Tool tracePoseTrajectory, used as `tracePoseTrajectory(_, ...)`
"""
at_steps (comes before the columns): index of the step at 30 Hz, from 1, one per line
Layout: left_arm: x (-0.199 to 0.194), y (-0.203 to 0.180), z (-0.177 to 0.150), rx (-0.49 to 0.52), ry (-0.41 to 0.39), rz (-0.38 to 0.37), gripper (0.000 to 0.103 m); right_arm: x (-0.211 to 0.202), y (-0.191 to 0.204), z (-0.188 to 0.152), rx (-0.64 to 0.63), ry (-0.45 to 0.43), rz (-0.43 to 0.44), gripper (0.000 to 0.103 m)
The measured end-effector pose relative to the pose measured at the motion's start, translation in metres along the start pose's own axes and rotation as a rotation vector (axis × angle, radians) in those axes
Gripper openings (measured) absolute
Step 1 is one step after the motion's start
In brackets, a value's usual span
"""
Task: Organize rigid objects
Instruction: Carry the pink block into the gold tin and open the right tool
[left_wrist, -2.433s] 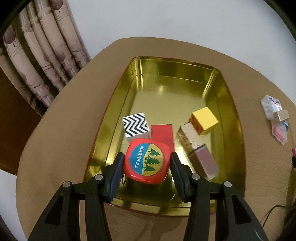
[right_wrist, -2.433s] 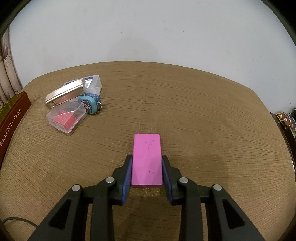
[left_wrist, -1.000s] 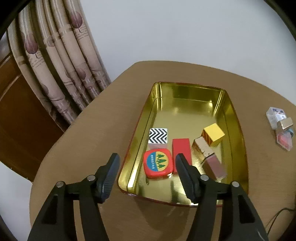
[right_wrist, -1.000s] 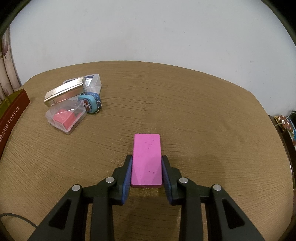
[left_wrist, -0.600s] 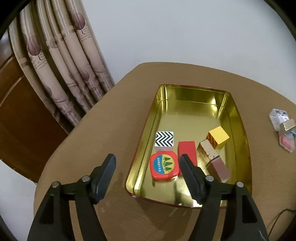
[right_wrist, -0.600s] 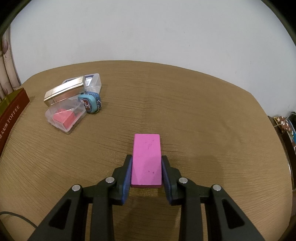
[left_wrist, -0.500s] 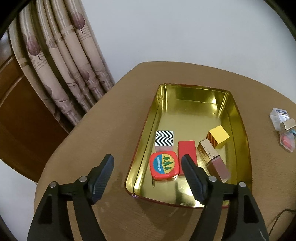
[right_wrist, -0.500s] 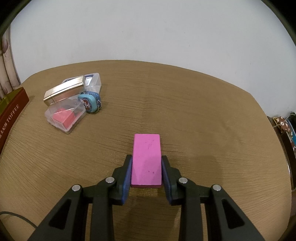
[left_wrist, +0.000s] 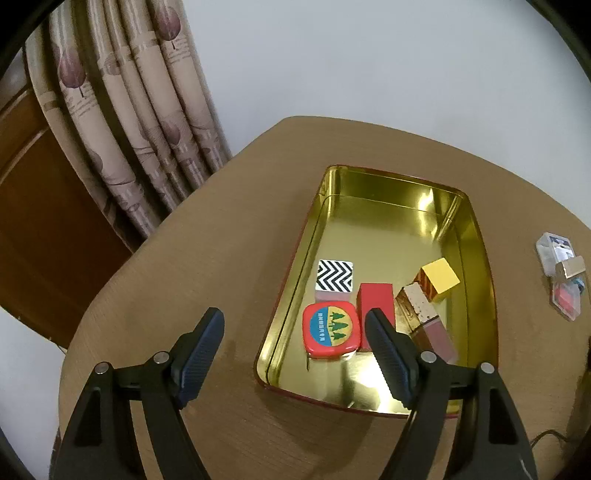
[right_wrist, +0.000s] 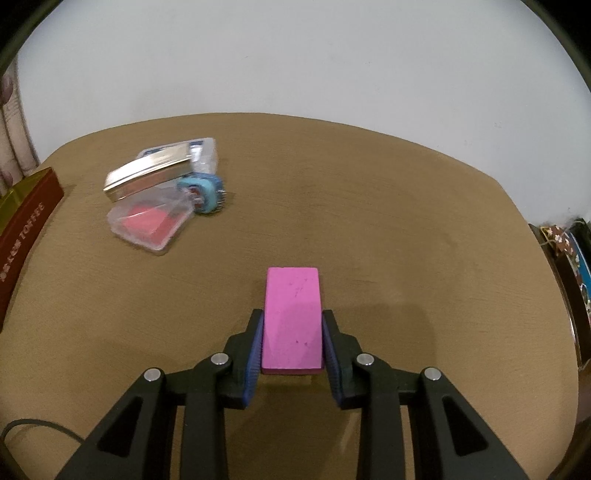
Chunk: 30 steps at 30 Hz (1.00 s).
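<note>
In the left wrist view a gold tin tray (left_wrist: 476, 236) sits on the brown table. It holds a red rounded tin with trees (left_wrist: 331, 329), a zigzag cube (left_wrist: 334, 277), a red block (left_wrist: 375, 305), a yellow cube (left_wrist: 440, 277) and a brown speckled block (left_wrist: 419, 308). My left gripper (left_wrist: 295, 343) is open and empty, raised above the tray's near left corner. In the right wrist view my right gripper (right_wrist: 291, 339) is shut on a pink block (right_wrist: 291, 317), held just above the table.
A clear box with a red piece (right_wrist: 150, 226), a silver case (right_wrist: 147, 178), a clear box behind it (right_wrist: 202, 147) and a blue round toy (right_wrist: 202, 193) lie grouped on the table. The tray's red side (right_wrist: 22, 229) shows at the left. Curtains (left_wrist: 122, 122) hang beyond the table's left edge.
My left gripper let go of the red tin in the tray, opened wide and pulled back and up. My right gripper keeps its hold on the pink block, with little movement.
</note>
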<state>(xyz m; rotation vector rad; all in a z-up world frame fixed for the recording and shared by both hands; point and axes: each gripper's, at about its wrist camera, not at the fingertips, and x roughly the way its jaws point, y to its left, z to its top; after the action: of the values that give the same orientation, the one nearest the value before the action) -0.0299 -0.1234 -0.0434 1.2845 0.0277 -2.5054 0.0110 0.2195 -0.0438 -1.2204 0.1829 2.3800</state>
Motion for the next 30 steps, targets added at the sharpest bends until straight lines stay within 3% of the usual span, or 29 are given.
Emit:
tracePoseTrajectory(22, -0.003, 0.024, 0.001, -0.051, 0.001, -0.008, 0.076, -0.043, 0.108, 0.009, -0.212, -0.066, 0.134, 0.030)
tracePoseTrajectory(30, -0.002, 0.034, 0.000, -0.060, 0.005, 0.000, 0.076, -0.049, 0.132, 0.013, -0.237, -0.064, 0.184, 0.030)
